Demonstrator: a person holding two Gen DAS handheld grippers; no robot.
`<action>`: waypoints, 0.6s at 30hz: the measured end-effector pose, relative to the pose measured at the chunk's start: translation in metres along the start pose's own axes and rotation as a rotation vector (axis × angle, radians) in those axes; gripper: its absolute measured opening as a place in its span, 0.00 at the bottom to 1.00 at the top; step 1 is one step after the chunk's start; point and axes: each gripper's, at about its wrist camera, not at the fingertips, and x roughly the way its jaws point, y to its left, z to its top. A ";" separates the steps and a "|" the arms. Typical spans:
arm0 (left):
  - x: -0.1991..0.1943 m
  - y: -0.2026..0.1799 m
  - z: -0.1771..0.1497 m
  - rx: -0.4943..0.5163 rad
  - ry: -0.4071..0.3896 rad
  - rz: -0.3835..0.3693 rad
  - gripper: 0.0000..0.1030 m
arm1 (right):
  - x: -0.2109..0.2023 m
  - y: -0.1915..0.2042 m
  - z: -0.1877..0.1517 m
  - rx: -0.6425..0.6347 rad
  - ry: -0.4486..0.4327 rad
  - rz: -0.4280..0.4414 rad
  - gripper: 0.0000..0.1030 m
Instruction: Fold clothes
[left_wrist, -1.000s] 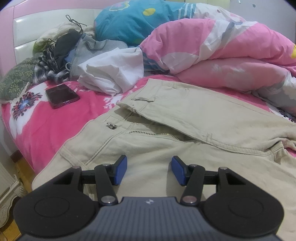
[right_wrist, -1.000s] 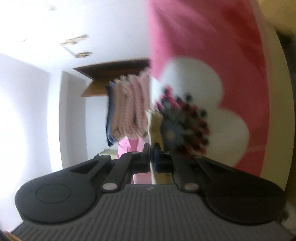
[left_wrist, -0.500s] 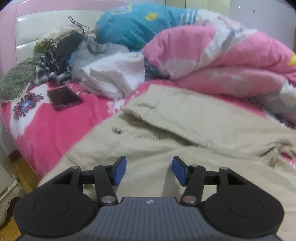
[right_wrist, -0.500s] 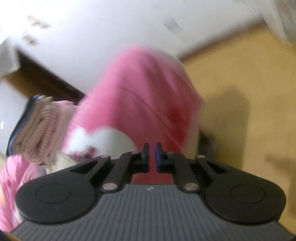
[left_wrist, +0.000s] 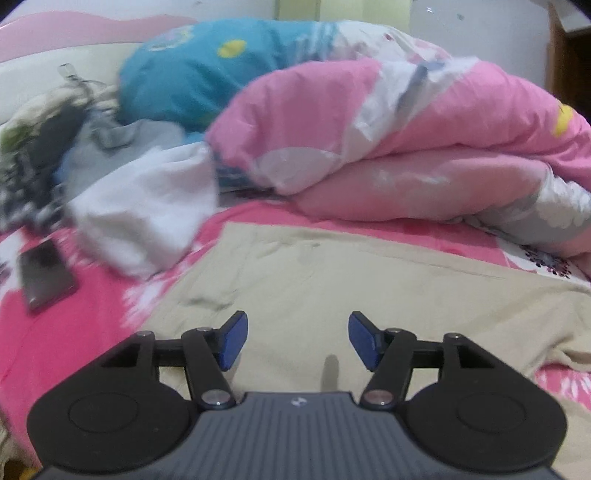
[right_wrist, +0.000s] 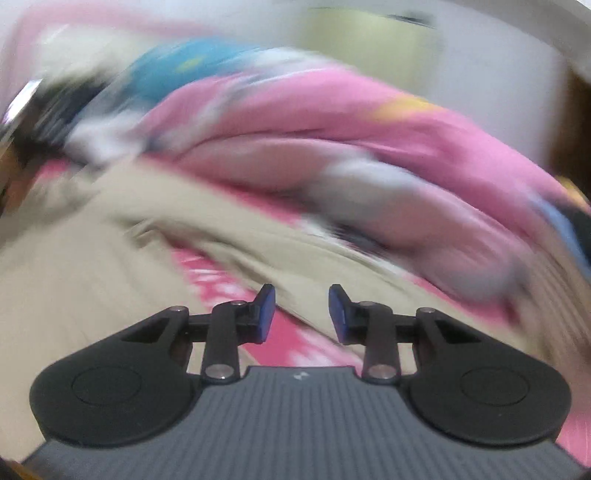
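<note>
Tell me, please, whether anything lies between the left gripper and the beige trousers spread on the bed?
Nothing visible does. The left gripper is open and empty above the beige trousers, with only bare cloth ahead of its fingers. The white garment and the phone lie off to the left on the pink sheet.

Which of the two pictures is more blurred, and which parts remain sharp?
Right wrist view: heavy smear over the quilt and beige trousers; only the right gripper is sharp. Left wrist view: milder blur, worst at the phone; the left gripper is crisp.
</note>
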 end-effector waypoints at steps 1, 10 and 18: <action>0.009 -0.006 0.004 0.012 0.000 -0.011 0.60 | 0.021 0.009 0.007 -0.063 0.005 0.028 0.28; 0.063 -0.026 -0.002 0.065 0.051 -0.006 0.60 | 0.125 0.062 0.033 -0.451 0.052 0.184 0.15; 0.071 -0.024 -0.003 0.059 0.038 -0.001 0.60 | 0.153 0.071 0.028 -0.561 0.086 0.188 0.03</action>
